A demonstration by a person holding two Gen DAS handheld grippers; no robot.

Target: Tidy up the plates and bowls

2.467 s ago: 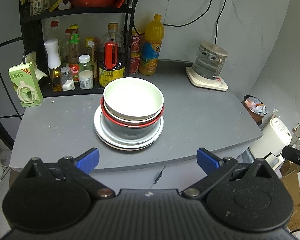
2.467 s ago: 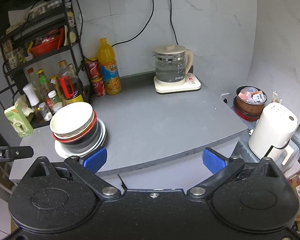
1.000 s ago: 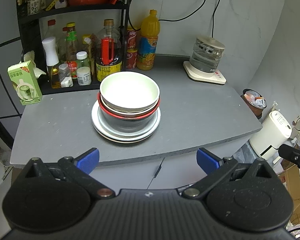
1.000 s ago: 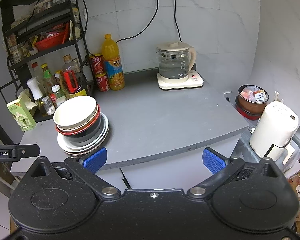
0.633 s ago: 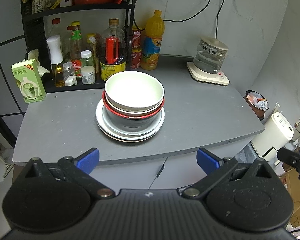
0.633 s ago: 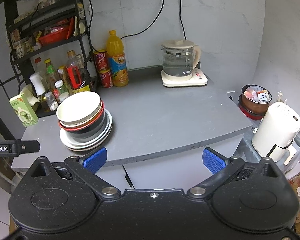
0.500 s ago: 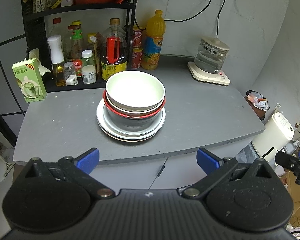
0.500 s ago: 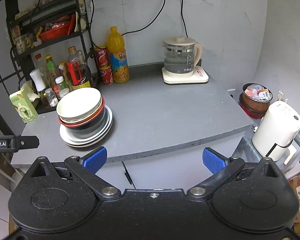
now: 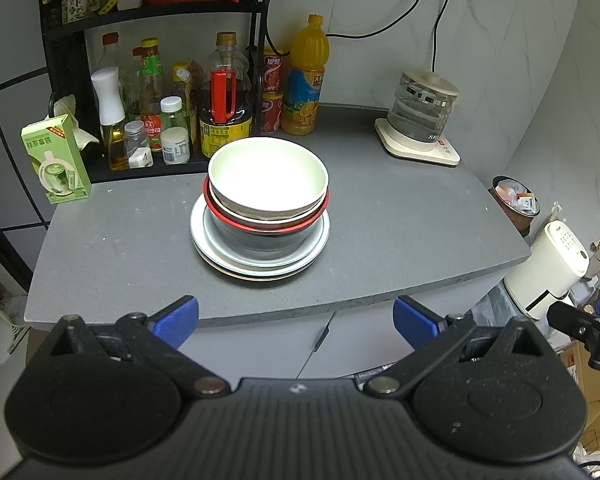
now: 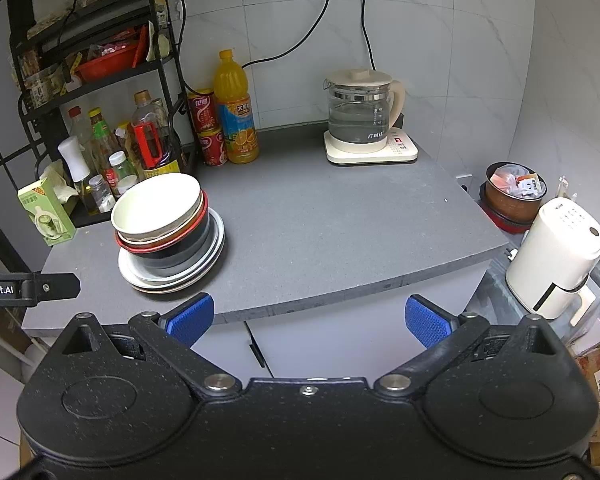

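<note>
Straight ahead of the left hand-held gripper (image 9: 296, 316), and ahead and to the left of the right hand-held gripper (image 10: 308, 316), a single stack of crockery sits on the grey tabletop (image 9: 400, 216), near its front edge and well clear of both tools. On top is a white bowl (image 9: 268, 176), nested in what looks like a tan-rimmed bowl, then a red-rimmed bowl (image 9: 266, 226) with a dark outside, all resting on plates (image 9: 260, 264). I count three bowls with fair confidence and at least two plates, possibly three, since the lowest rims overlap too closely to separate. These look like glazed ceramic or melamine: stiff, smooth and probably slippery at the rim, breakable if dropped, and the whole pile would likely be too heavy and too wide for one pinch. The sensible hold is on one piece at a time, with one finger inside and one outside the white bowl's rim on the side nearest the gripper, lifted straight up so the nested bowl below does not drag along. The plates offer only a thin lip lying low, so they would be harder to get under. Both hand-held grippers have their blue-padded jaws spread wide and carry nothing, each hovering short of the tabletop's front edge.
</note>
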